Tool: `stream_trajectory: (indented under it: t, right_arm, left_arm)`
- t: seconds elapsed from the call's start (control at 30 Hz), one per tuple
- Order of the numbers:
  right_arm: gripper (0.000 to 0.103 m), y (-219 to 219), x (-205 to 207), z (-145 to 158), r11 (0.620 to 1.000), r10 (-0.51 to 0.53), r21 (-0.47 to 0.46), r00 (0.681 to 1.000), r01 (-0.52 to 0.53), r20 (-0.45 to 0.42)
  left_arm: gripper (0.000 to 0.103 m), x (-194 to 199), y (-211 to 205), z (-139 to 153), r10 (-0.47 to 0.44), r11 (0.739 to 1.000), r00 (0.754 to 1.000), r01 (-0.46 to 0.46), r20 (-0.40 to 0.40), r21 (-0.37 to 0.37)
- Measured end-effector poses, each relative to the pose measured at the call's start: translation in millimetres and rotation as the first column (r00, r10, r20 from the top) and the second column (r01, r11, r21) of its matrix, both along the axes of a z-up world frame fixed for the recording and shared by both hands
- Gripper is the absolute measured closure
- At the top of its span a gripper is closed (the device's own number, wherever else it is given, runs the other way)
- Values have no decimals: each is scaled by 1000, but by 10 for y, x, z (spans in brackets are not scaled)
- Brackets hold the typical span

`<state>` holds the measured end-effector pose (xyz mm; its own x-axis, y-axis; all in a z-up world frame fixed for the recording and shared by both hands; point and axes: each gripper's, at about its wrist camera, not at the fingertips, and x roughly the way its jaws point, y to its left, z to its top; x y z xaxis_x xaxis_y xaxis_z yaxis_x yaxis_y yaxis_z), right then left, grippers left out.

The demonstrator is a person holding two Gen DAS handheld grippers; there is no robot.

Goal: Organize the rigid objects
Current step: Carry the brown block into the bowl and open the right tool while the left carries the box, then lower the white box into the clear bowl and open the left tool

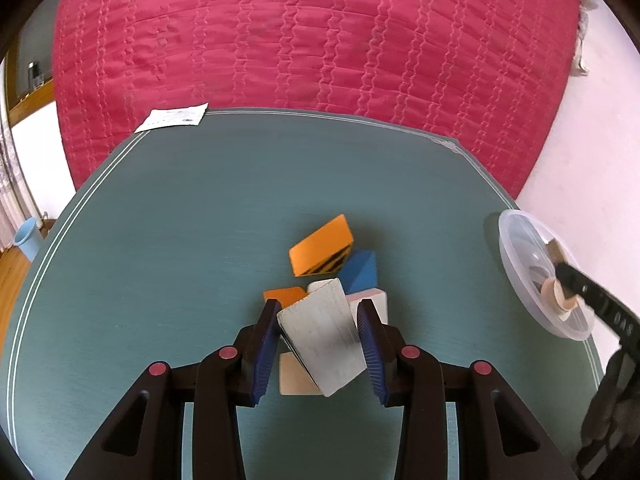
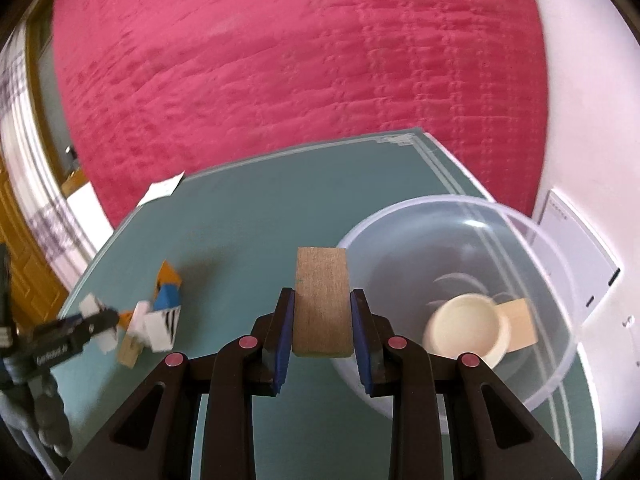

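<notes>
You are working over a teal worktop that is standing against a bed under a red quilt. A heap of coloured blocks is lying mid-surface, a clear plastic bowl is sitting near the right edge, and a white paper slip is overhanging the far left corner.

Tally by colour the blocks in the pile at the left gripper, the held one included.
orange blocks: 2
blue block: 1
white block, held in the left gripper: 1
pink-and-white block: 1
bare wood block: 1
Total: 6
</notes>
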<state>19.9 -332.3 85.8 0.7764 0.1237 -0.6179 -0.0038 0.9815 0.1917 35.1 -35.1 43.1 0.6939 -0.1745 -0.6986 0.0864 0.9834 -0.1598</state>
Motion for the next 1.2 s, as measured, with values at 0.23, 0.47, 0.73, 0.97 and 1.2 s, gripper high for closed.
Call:
stream_trajectory:
  t: [0.23, 0.47, 0.73, 0.97, 1.2]
  right_arm:
    - [74, -270, 122, -25, 996, -78, 48, 997, 77, 4]
    - [70, -520, 160, -71, 986, -132, 99, 991, 131, 3]
    - [70, -765, 94, -61, 967, -244, 77, 970, 242, 22]
    - [70, -1004, 16, -96, 937, -345, 63, 938, 343, 35]
    - [70, -968, -43, -61, 932, -364, 34, 929, 362, 72]
  left_arm:
    - [62, -10, -88, 22, -20, 1000, 1000, 20, 4, 9]
    - [62, -12, -239, 73, -51, 998, 999, 50, 14, 28]
    - [62, -14, -554, 158, -134, 990, 990, 133, 30, 56]
    - [62, 150, -942, 196, -233, 972, 972, 231, 40, 47]
    - [62, 331, -1458, 199, -332, 943, 942, 331, 38, 47]
